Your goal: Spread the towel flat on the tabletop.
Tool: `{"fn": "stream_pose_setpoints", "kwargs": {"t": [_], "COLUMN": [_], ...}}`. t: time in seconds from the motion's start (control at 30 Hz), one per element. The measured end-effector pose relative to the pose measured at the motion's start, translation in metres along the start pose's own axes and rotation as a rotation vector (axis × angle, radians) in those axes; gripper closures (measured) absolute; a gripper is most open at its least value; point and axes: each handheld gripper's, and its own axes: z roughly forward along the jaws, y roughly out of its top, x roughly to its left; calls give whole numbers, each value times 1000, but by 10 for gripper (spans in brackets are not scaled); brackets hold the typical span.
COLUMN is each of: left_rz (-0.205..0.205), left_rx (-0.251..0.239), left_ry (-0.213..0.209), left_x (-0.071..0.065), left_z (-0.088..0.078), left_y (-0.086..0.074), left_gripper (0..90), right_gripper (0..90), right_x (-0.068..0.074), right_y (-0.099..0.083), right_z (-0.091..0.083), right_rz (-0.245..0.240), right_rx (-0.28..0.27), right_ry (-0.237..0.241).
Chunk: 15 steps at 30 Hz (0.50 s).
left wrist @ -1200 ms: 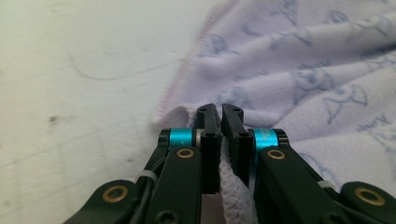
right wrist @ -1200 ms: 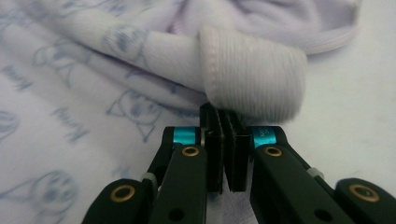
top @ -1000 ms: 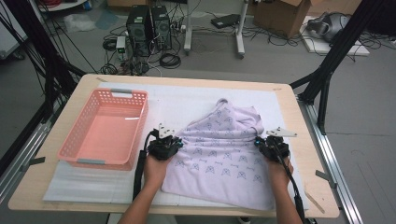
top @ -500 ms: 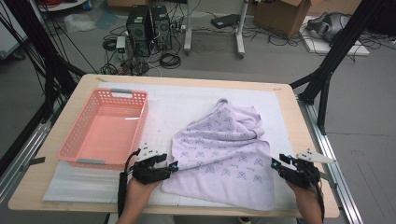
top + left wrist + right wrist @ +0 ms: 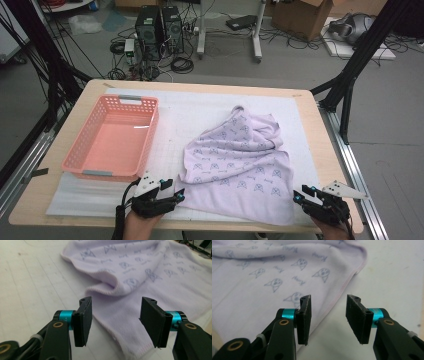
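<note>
Lilac cloth (image 5: 240, 167) with small grey prints, spread over the white mat (image 5: 200, 107) from centre frame to lower right in the high view, top end bunched into a peak, near edge flat and close to the table's (image 5: 320, 130) front edge. Pink basket (image 5: 112, 140) at left of frame, well apart from the cloth. Left gripper (image 5: 172, 196) at bottom left of centre, just beside the cloth's lower left corner; jaws just opened and now standing apart, nothing pinched, with a folded hem (image 5: 105, 288) beyond the gap in the left gripper view. Right gripper (image 5: 302, 194) at bottom right, just off the lower right corner; jaws likewise just opened, apart and gripping nothing, the cloth's pink-edged border (image 5: 342, 290) running up between them in the right gripper view.
</note>
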Motion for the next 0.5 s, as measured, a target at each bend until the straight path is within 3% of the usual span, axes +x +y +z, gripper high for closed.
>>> {"fn": "stream_pose_setpoints", "kwargs": {"t": [0.1, 0.27, 0.3, 0.33, 0.37, 0.4, 0.43, 0.47, 0.5], "left_rz": [-14, 41, 71, 118, 128, 110, 103, 105, 120], "left_rx": [30, 34, 28, 23, 19, 21, 29, 30, 35], "left_ry": [0, 27, 49, 97, 111, 112, 85, 92, 99], "left_x": [-4, -17, -21, -25, -26, -26, -26, -28, -30], "left_z": [4, 6, 7, 7, 6, 5, 4, 3, 1], "left_y": [-6, -11, -13, -15, -16, -16, -16, -16, -17], "left_gripper": [435, 422, 429, 472, 570, 646, 765, 858, 861], "right_gripper": [547, 540, 544, 555, 564, 580, 613, 680, 753], "right_x": [7, 14, 15, 15, 15, 15, 16, 16, 17], "right_y": [-5, -13, -15, -17, -19, -19, -19, -19, -18], "right_z": [1, -2, -1, 0, 0, 0, 0, 0, 0], "right_rz": [-18, -26, -36, -47, -53, -53, -54, -52, -53], "right_rx": [22, 50, 64, 85, 81, 81, 84, 84, 87], "right_ry": [1, -4, -13, -27, -33, -36, -40, -35, -15]}}
